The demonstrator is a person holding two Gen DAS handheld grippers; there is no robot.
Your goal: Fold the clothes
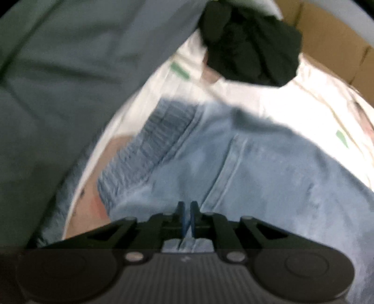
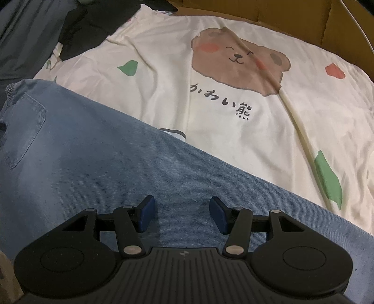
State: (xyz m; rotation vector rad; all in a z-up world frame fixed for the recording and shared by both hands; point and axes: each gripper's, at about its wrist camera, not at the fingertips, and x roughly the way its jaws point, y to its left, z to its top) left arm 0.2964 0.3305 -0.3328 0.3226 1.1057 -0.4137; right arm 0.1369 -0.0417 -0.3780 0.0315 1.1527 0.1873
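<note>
Seen from the left wrist camera, the left gripper (image 1: 187, 208) had its two blue pads pressed together, and a thin fold of the light blue jeans (image 1: 233, 168) showed pinched between them at their base, so it was clamped on the denim. Those jeans filled the space ahead of and to the right of the fingers, with the gathered elastic waistband (image 1: 149, 149) ahead and to the left of the tips. Beyond the jeans lay a cream bedsheet (image 1: 245, 98) with green marks, and farther ahead a crumpled dark garment (image 1: 252, 46) rested on it. A grey-green cloth (image 1: 58, 81) covered the whole left side, and brown cardboard (image 1: 332, 35) showed at the far right. This view was blurred, so finer detail could not be told. From the right wrist camera, the right gripper (image 2: 182, 210) held its blue pads well apart, with nothing pinched between them; it hung just above the jeans (image 2: 105, 163), which spread flat under and to the left of the fingers, a back pocket (image 2: 25, 126) far to the left. Ahead and to the right lay the bedsheet (image 2: 163, 93) with a brown bear print (image 2: 238, 60) and black writing beneath it. Dark clothes (image 2: 88, 25) sat far ahead on the left, and cardboard (image 2: 292, 21) ran along the far edge.
</note>
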